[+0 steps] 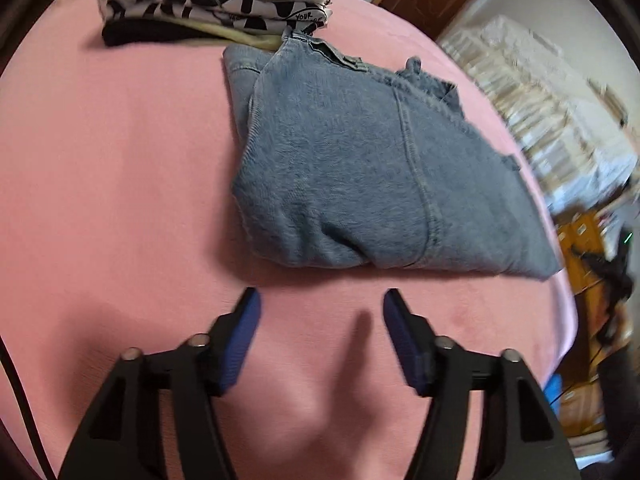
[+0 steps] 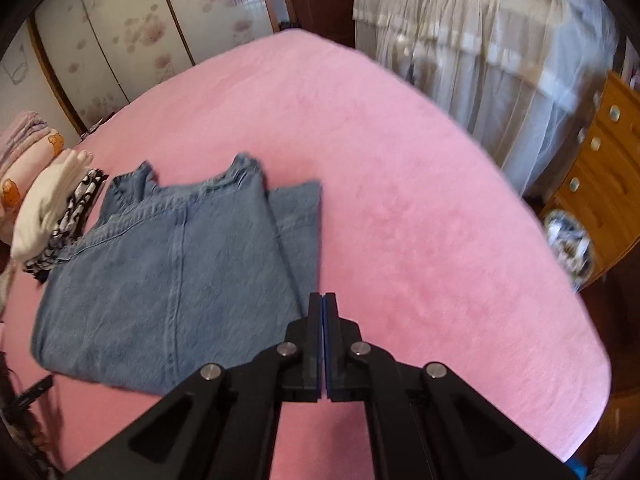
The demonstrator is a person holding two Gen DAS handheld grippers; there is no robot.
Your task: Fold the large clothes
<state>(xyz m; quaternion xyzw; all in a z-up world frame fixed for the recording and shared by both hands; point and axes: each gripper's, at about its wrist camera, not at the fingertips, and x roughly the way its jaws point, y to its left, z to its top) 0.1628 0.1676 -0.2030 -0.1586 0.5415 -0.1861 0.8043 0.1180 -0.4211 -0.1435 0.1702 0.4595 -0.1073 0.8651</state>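
My left tongs (image 1: pixel 322 300) gape wide, nothing between 'em, just short of the folded jeans (image 1: pixel 360 168) at 12 o'clock on the pink bed (image 1: pixel 100 180). Right tongs (image 2: pixel 323 300) pinched tight, empty, jeans at 10. Only right view shows the wooden drawers (image 2: pixel 600 184). Count: 1 jeans, 1 folded stack (image 1: pixel 216 4), 2 tongs.

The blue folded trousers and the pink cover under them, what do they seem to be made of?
The trousers look like denim: faded blue, matte, with a raised double-stitched seam and belt loops. The pink cover looks like soft, fuzzy fleece or plush, matte and faintly napped, though the blur leaves the exact fabric open.
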